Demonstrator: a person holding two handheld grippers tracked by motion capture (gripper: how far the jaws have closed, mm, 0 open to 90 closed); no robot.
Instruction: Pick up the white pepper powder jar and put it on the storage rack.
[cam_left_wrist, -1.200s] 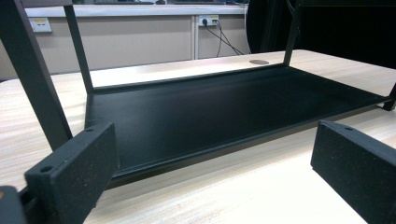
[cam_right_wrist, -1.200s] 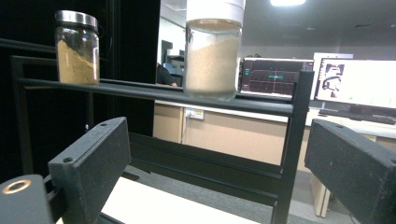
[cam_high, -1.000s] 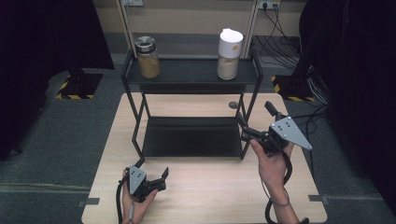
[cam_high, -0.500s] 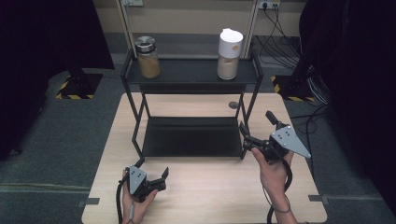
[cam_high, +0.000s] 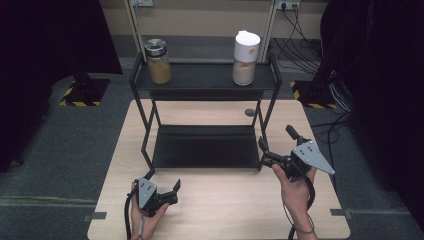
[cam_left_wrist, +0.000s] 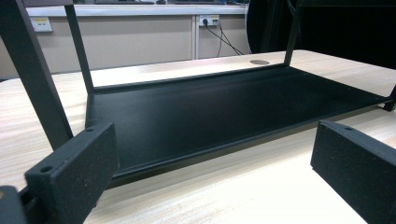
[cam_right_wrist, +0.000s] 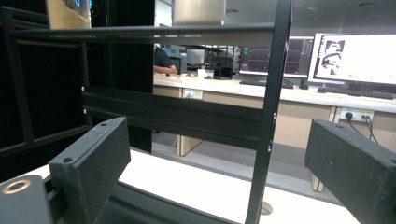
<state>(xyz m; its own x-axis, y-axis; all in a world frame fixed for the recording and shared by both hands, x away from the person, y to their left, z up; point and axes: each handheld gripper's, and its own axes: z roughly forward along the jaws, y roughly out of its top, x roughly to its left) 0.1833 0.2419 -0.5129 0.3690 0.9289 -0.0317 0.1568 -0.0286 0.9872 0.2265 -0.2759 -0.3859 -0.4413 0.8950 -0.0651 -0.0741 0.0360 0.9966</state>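
Rack (cam_high: 205, 82) stands at the bench's (cam_high: 225, 210) far middle, two jars on its top shelf: a steel-lidded jar (cam_high: 158, 62) at 11 o'clock, a white-lidded jar (cam_high: 245, 59) at 1 o'clock. Right tool (cam_high: 274, 151), jaws wide and empty, sits just beside the rack's front right post (cam_right_wrist: 267, 116). Left tool (cam_high: 170, 190), also wide and empty, rests low at 7 o'clock. Risk: lifting the right tool toward the white-lidded jar could clip that post or the shelf edge, jolting the rack and toppling either jar.

Even overhead light, soft shadows; near claw edges look perhaps slightly blurred.
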